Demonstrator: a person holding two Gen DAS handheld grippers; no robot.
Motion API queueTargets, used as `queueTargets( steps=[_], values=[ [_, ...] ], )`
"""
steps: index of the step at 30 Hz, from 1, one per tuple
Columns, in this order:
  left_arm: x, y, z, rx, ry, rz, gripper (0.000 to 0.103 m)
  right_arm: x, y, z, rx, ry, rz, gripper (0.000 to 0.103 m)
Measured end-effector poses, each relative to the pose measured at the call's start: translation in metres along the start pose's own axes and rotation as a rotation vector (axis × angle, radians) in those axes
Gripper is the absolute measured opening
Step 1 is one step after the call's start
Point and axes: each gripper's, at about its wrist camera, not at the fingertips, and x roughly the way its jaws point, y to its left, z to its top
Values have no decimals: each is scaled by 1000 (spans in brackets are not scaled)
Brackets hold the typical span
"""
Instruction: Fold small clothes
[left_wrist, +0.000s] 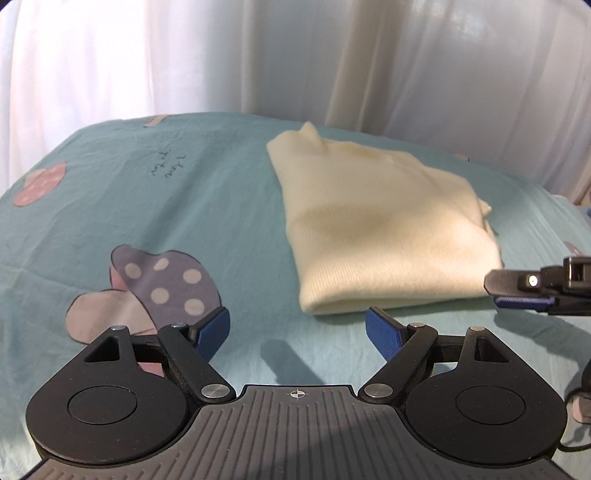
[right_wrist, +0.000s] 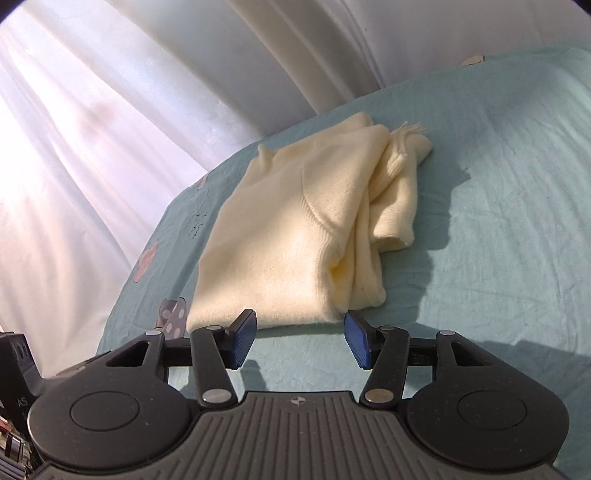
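Now | cream knit garment (right_wrist: 295, 236) folded, thick, rumpled at one side | left gripper (left_wrist: 297, 332) spread, empty | right gripper (right_wrist: 300, 341) spread, empty

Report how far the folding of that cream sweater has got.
Done: the cream sweater lies folded into a compact bundle on the teal bedsheet. In hand: nothing; the left claw and right claw are both open, just short of its near edge. Left: the bunched sleeve layers on the right side look untidy and may want tucking.
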Motion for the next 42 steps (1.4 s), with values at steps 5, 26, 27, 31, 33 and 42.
queueTargets(
  steps=[5, 26, 27, 31, 33, 42],
  values=[
    [21, -3, 0, -47, 70, 46, 82, -3, -6, 6, 71, -64, 76, 6],
    [27, -12, 40, -81, 10, 72, 79, 24, 40, 13, -325, -23, -261, 1],
    [34, -16, 41, -54, 25, 88, 79, 30, 35, 11, -334, -10, -289, 0],
    [48, -20, 40, -29, 74, 134, 80, 26, 30, 8, -340, -28, -259, 0],
    [48, -19, 39, -39, 75, 129, 80, 27, 30, 7, -352, -24, -265, 0],
    [48, -15, 35, -56, 105, 124, 87, 16, 37, -3, -350, 15, -290, 0]
  ],
)
